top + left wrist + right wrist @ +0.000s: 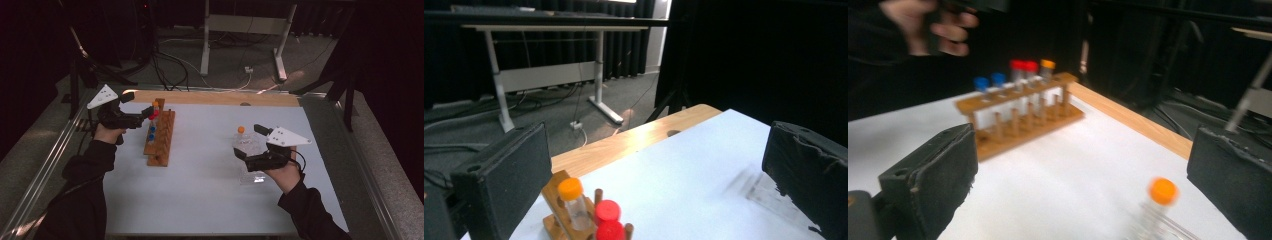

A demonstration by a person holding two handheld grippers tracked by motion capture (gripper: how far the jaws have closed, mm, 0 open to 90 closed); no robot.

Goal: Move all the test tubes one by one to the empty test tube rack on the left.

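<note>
two foam-padded grippers (jaws apart) [142, 112] [248, 141], wooden rack [161, 138], round plastic caps

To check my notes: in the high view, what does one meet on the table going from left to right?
left gripper → wooden rack → orange-capped tube → right gripper
</note>
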